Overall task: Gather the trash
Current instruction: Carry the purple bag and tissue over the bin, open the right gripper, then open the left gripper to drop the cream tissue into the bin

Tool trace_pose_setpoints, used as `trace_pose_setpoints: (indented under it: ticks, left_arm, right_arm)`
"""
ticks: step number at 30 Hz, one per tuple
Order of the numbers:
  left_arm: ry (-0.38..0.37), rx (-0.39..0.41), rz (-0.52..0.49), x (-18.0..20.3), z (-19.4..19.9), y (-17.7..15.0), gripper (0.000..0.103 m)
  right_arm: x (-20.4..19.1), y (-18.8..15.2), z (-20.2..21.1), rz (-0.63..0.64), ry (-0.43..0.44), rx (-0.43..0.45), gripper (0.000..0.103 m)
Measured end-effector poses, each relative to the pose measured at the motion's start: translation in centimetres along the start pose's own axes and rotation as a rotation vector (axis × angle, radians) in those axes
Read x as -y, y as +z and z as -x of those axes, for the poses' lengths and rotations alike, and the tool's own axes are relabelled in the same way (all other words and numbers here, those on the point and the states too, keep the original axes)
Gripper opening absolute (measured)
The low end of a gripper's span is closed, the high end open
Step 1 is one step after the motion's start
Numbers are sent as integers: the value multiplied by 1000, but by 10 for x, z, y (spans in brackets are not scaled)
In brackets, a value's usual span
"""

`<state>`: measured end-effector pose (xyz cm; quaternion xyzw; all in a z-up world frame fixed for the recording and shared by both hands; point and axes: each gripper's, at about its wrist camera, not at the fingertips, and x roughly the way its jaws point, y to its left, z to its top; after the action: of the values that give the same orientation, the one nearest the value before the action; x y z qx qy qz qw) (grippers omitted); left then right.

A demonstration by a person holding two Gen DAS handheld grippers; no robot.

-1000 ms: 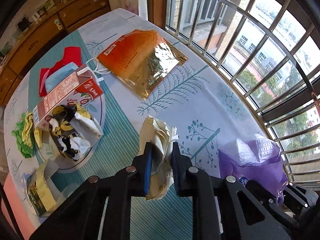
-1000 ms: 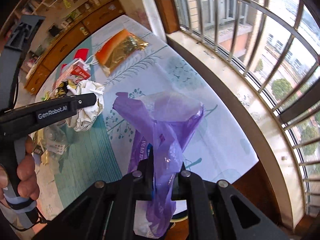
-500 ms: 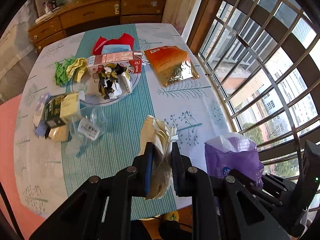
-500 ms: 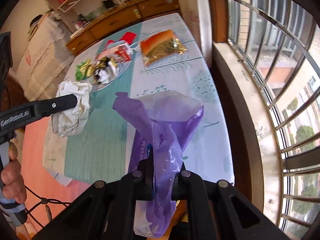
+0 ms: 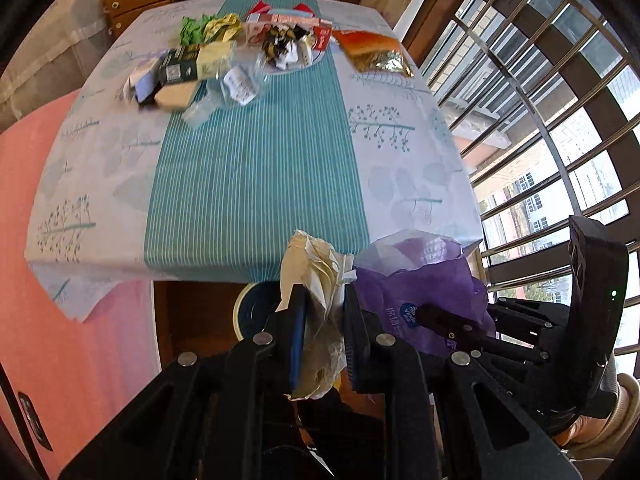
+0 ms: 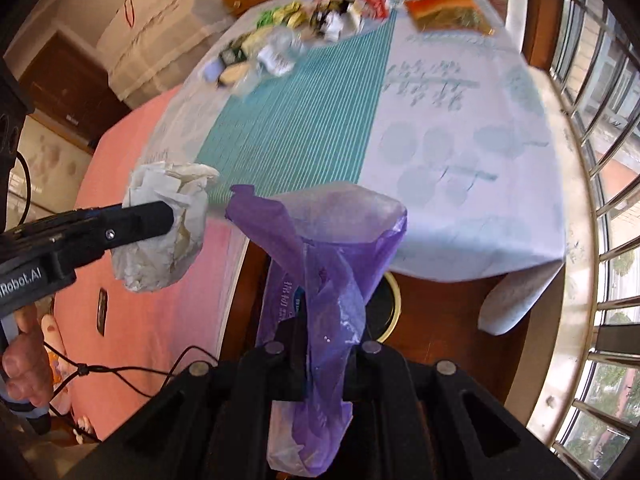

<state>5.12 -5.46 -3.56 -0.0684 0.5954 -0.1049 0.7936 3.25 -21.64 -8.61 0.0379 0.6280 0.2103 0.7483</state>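
My left gripper (image 5: 322, 300) is shut on a crumpled wad of whitish paper (image 5: 316, 276), held in the air off the near edge of the table. My right gripper (image 6: 320, 332) is shut on the rim of a purple plastic bag (image 6: 320, 264), whose mouth hangs open. In the right wrist view the paper wad (image 6: 168, 232) and the left gripper (image 6: 172, 216) sit just left of the bag's mouth, apart from it. In the left wrist view the purple bag (image 5: 424, 284) is close on the right of the paper.
The table (image 5: 256, 152) with a teal striped cloth bears trash at its far end: an orange-gold foil packet (image 5: 376, 50), a milk carton (image 5: 292, 26), green wrappers (image 5: 196, 28), a clear bottle (image 5: 224, 92), small boxes (image 5: 180, 72). Window bars (image 5: 540, 120) run on the right. Pink floor lies left.
Both grippers have pulled back from over the table to beyond its near edge and rolled. The paper wad has come close beside the purple bag's mouth. Both grips are unchanged.
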Motion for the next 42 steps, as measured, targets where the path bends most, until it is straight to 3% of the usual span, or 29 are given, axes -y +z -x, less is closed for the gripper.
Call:
trace_pose_setpoints:
  ticks: [6, 14, 17, 19, 21, 23, 28, 32, 42]
  left_arm:
    - [12, -77, 39, -31, -61, -45, 15]
    - [13, -131, 90, -78, -194, -95, 17]
    - [23, -129, 97, -89, -236, -111, 23]
    - [52, -112, 105, -97, -259, -121, 32]
    - [69, -107, 121, -106, -278, -130, 55]
    - [88, -102, 130, -114, -293, -136, 70]
    - [147, -113, 126, -124, -314, -134, 83]
    - [175, -64, 105, -131, -304, -125, 95]
    - [192, -10, 52, -112, -246, -109, 97]
  right_arm:
    - [0, -26, -76, -58, -59, -82, 8]
    - [34, -53, -219, -164, -132, -131, 9]
    - [51, -59, -265, -198, -143, -130, 12]
    - [61, -61, -290, -216, -147, -131, 21]
    - [71, -64, -309, -239, -141, -122, 47]
    - [79, -64, -322, -265, -132, -115, 65]
    - [78, -66, -331, -290, -144, -110, 66]
    - [74, -65, -324, -304, -141, -101, 66]
    - [50, -55, -262, -296, -128, -68, 67]
